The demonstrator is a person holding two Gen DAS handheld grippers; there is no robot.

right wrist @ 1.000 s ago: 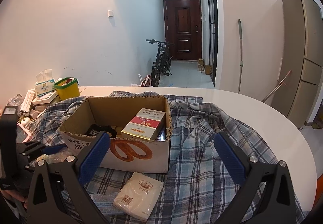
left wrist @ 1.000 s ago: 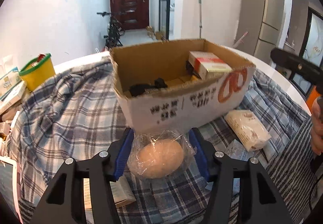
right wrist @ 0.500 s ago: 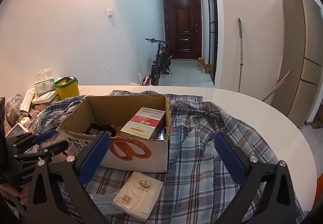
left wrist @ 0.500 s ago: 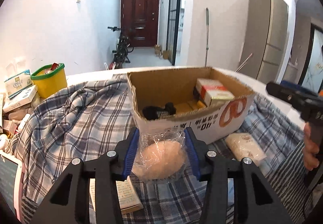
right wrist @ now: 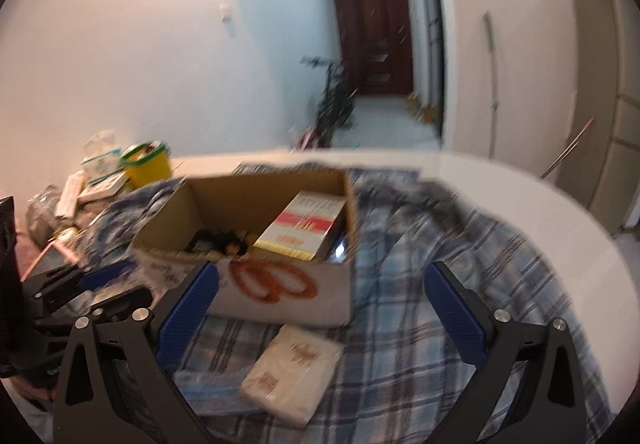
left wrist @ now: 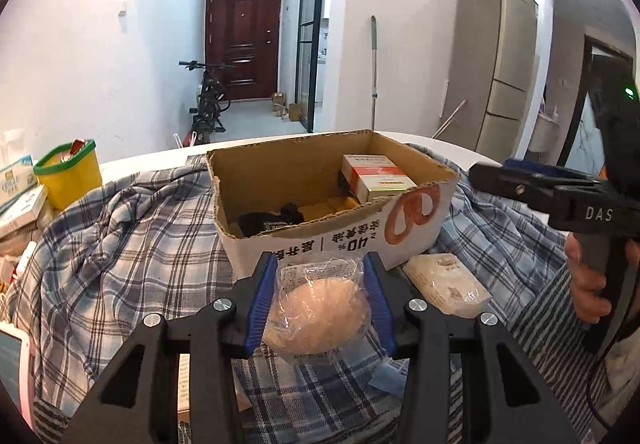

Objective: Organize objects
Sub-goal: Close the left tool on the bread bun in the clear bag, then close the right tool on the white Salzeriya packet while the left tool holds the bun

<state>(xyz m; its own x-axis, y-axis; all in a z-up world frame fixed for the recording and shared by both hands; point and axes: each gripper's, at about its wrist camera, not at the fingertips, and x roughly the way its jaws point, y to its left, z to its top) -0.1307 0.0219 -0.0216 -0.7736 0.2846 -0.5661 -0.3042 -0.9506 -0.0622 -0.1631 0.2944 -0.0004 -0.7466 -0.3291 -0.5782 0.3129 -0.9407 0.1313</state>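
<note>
Just short of the open brown cardboard box (left wrist: 332, 200), left gripper (left wrist: 319, 302) clamped around a plastic-wrapped round tan bun (left wrist: 318, 314), right gripper (right wrist: 320, 318) spread wide above the blue plaid cloth (right wrist: 420, 284).

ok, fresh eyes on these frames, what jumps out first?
The left gripper, shut on a plastic-wrapped bun, just short of the open cardboard box. The box sits mid-table on a rumpled plaid cloth, a red-and-white carton inside. The right gripper is wide open, above a white packet.
</note>
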